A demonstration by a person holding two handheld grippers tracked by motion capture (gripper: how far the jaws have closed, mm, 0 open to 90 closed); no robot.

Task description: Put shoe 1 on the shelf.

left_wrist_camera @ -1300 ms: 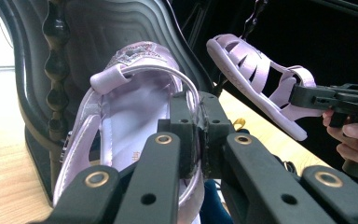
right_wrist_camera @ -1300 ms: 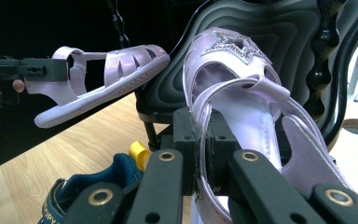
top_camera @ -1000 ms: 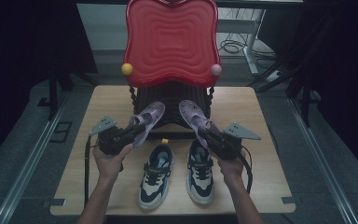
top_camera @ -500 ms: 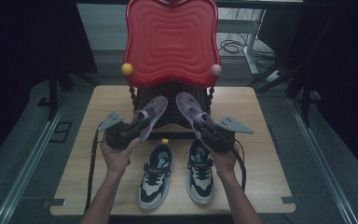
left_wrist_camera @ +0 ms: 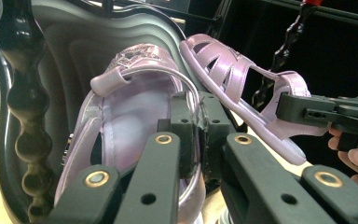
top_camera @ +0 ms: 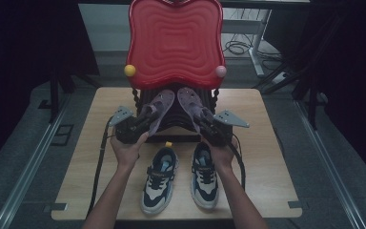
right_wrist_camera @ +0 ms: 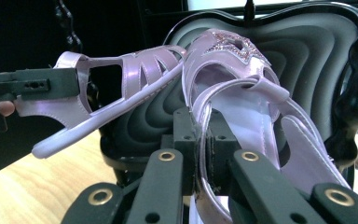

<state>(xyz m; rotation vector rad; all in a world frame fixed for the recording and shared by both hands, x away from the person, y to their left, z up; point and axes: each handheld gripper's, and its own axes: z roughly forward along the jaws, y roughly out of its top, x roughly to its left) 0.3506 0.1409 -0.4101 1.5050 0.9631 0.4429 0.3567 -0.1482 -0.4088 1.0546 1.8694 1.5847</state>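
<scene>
Each gripper holds one lilac sandal above the black ribbed seat [top_camera: 171,125] of a small chair with a red back [top_camera: 174,40]. My left gripper [top_camera: 140,125] [left_wrist_camera: 199,126] is shut on the heel strap of the left sandal [top_camera: 158,107] [left_wrist_camera: 130,107]. My right gripper [top_camera: 208,125] [right_wrist_camera: 200,135] is shut on the strap of the right sandal [top_camera: 190,102] [right_wrist_camera: 242,79]. The toes of both sandals point at the chair back and nearly touch. The left gripper view also shows the right sandal [left_wrist_camera: 233,79], and the right gripper view the left sandal [right_wrist_camera: 121,79].
A pair of dark-and-white sneakers [top_camera: 158,179] [top_camera: 205,174] stands on the wooden table [top_camera: 267,157] in front of the chair, between the person's forearms. Black turned posts [left_wrist_camera: 25,116] [right_wrist_camera: 354,112] flank the seat. Dark floor surrounds the table.
Both hands have carried the sandals away from the person and inward, from over the sneakers to above the chair seat. The sandal toes have come closer together. Both grips are unchanged.
</scene>
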